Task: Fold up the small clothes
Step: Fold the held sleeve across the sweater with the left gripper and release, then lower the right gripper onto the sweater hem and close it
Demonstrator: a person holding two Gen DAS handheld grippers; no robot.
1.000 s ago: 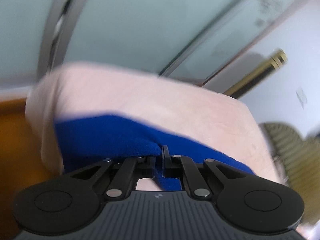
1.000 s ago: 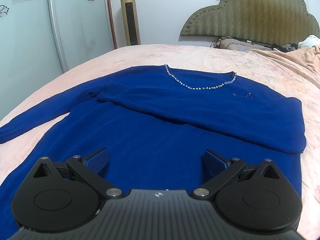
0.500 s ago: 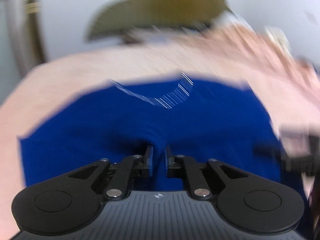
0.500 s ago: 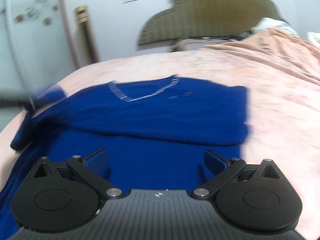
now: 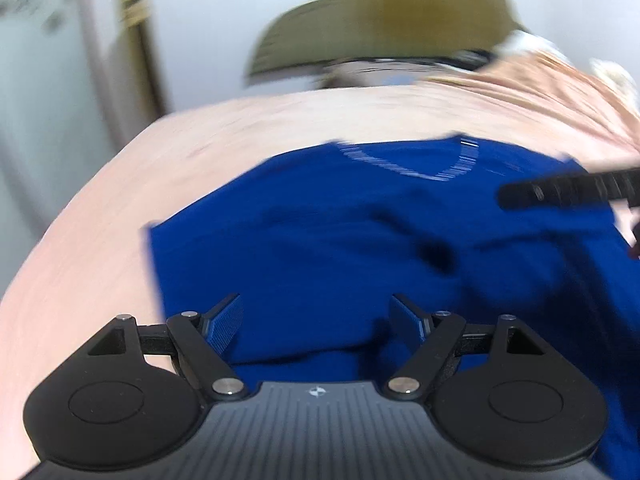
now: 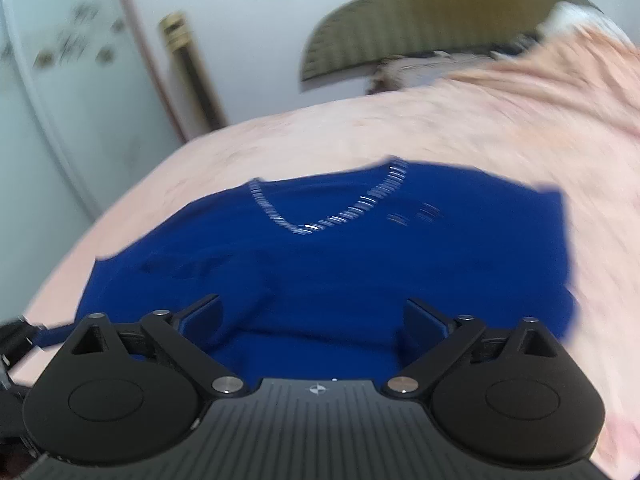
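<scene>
A blue sweater (image 5: 340, 240) with a beaded neckline (image 6: 320, 224) lies flat on the pink bed, both sleeves folded in over its body. My left gripper (image 5: 316, 304) hovers over the sweater's lower left part; its jaws are opening and stand wide, with no cloth pinched between them. My right gripper (image 6: 312, 302) hangs over the lower middle of the sweater (image 6: 360, 264); its jaws are wide and closing slightly, with nothing gripped between them. One black finger (image 5: 568, 192) of the right gripper reaches in from the right of the left wrist view. Both views are motion-blurred.
The pink bedcover (image 6: 440, 132) spreads around the sweater on all sides. An olive headboard (image 6: 440, 8) stands at the far end, with rumpled bedding at the far right. A pale wardrobe door (image 6: 60, 100) and a gold-topped column (image 6: 180, 40) are to the left.
The left gripper carried the blue sleeve across the sweater's body, then its jaws opened and let go. The right gripper swung sideways over the sweater, still open.
</scene>
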